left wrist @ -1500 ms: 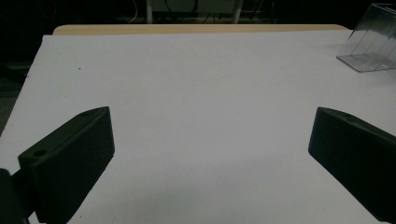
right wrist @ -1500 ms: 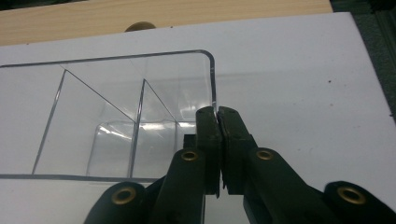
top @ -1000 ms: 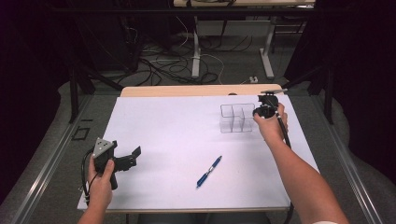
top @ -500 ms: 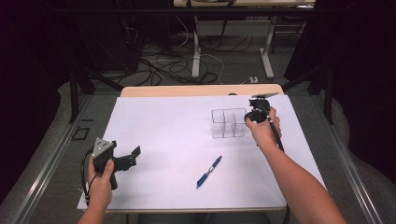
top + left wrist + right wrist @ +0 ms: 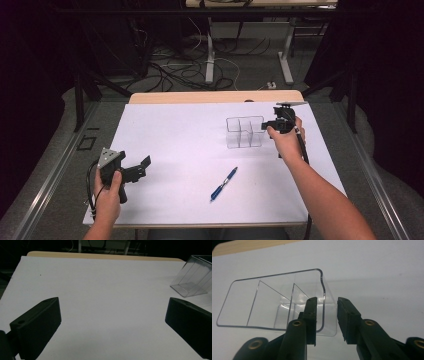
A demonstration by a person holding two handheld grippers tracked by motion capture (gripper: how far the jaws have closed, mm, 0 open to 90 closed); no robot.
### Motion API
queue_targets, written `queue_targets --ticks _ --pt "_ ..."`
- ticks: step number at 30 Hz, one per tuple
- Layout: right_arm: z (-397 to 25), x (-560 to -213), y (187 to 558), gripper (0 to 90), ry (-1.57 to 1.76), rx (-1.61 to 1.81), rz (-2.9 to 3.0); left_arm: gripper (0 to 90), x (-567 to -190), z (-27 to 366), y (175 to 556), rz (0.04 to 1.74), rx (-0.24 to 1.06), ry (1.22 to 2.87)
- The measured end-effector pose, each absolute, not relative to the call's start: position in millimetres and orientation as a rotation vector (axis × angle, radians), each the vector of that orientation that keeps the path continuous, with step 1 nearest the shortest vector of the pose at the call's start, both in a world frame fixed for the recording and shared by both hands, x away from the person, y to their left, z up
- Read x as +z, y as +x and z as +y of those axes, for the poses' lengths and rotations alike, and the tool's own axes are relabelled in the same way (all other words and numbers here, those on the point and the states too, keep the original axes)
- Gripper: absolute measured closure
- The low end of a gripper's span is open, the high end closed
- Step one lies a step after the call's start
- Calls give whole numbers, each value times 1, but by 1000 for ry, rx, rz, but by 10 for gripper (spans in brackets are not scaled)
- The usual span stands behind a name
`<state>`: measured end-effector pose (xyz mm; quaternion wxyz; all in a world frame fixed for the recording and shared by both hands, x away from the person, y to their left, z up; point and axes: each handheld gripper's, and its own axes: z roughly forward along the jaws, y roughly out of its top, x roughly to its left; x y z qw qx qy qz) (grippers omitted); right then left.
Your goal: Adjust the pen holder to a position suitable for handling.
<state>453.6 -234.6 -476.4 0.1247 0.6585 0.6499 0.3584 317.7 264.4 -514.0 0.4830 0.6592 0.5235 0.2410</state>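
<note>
Clear divided organizer (image 5: pixel 244 133) stands upright on the white sheet (image 5: pixel 190 150), toward its far right part. My right gripper (image 5: pixel 268 126) is at the organizer's right end wall; in the right gripper view (image 5: pixel 325 315) one jaw is inside the wall, the other outside with a gap showing, so jaws straddle the wall, not clamped. Blue pen (image 5: pixel 223 184) lies on the sheet nearer me than the organizer, apart from it. My left gripper (image 5: pixel 141 168) is well left of the organizer at the sheet's near left corner, jaws spread wide (image 5: pixel 112 322) over bare sheet, holding nothing.
</note>
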Motion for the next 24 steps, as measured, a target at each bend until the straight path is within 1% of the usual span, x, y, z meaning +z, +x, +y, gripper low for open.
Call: queue_targets --ticks 5,6,7,9,10,11,12,16,21,23,24 --pt "-241 -479 436 603 1762 1151 1900 2 -514 262 318 1266 585 1622" --pt "-243 -480 429 559 1688 1194 1892 2 -514 261 318 1265 584 1624" --pt "-243 -480 429 559 1688 1194 1892 2 -514 260 318 1264 584 1624" --pt "-245 -481 422 532 1614 1213 1892 2 -514 258 318 1264 580 1619" --pt "-245 -482 419 509 1578 1220 1895 2 -514 259 318 1261 583 1632" --pt "-246 -483 413 465 1512 1226 1905 2 -514 258 318 1259 583 1631" --pt "-246 -483 413 465 1512 1226 1905 2 -514 258 318 1258 580 1632" --pt "-247 -485 401 368 1417 1236 1910 2 -515 256 318 1260 571 1625" --pt "-249 -485 384 282 1334 1247 1863 2 -516 254 318 1250 568 1638" --pt "-249 -485 377 224 1314 1239 1843 2 -517 253 318 1244 567 1640" --pt "-250 -486 374 216 1301 1232 1835 2 -517 253 318 1244 564 1639"
